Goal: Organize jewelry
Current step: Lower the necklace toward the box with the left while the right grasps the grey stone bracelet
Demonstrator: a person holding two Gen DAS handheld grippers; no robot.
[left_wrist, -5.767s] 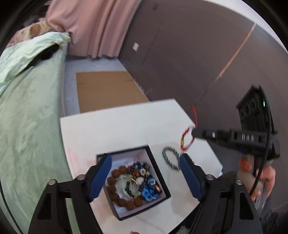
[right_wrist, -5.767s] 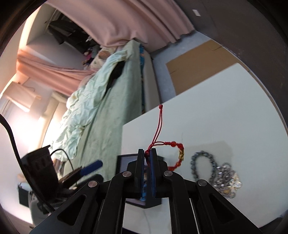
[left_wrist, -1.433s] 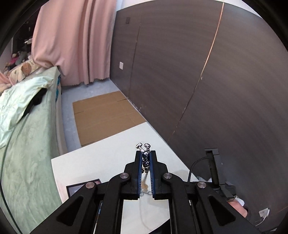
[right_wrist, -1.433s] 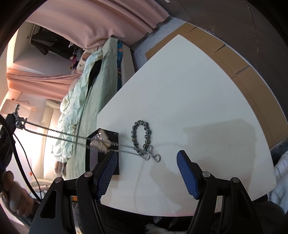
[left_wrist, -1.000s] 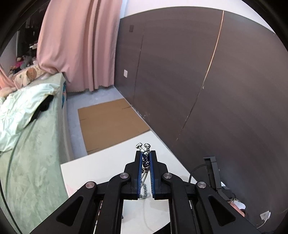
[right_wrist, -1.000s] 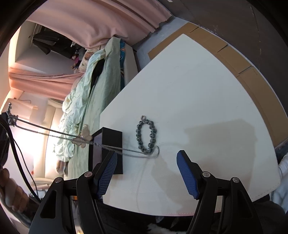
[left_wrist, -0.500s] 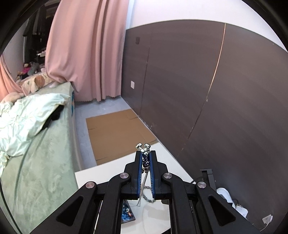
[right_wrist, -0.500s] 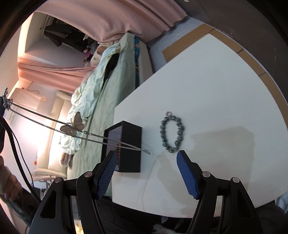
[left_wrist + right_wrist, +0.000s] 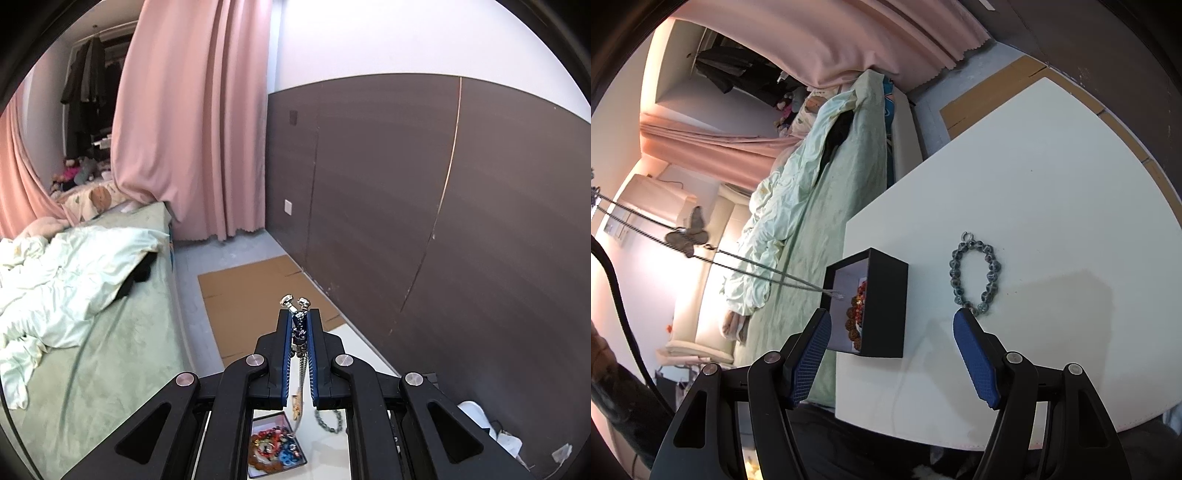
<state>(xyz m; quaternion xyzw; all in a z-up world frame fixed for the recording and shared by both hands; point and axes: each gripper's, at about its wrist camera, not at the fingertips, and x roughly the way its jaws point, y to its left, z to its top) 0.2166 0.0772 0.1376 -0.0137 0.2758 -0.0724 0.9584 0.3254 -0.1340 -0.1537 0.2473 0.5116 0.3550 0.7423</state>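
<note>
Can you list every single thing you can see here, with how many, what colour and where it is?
necklace: one, silver chain with a butterfly charm, hanging from the left claw, its low end over the box
box: one, black, open, on the table near the bed side
bracelets in the box: several, brown, red and blue beads, exact count unclear
bracelet: one, grey beads, flat on the table right of the box
table: one, white
bed: one, pale green cover, left of the table
curtain: pink, behind the bed
cardboard: brown, on the floor
wall: dark brown panels
left claw: black with blue pads, shut on the necklace
right claw: black with blue pads, open, empty
</note>
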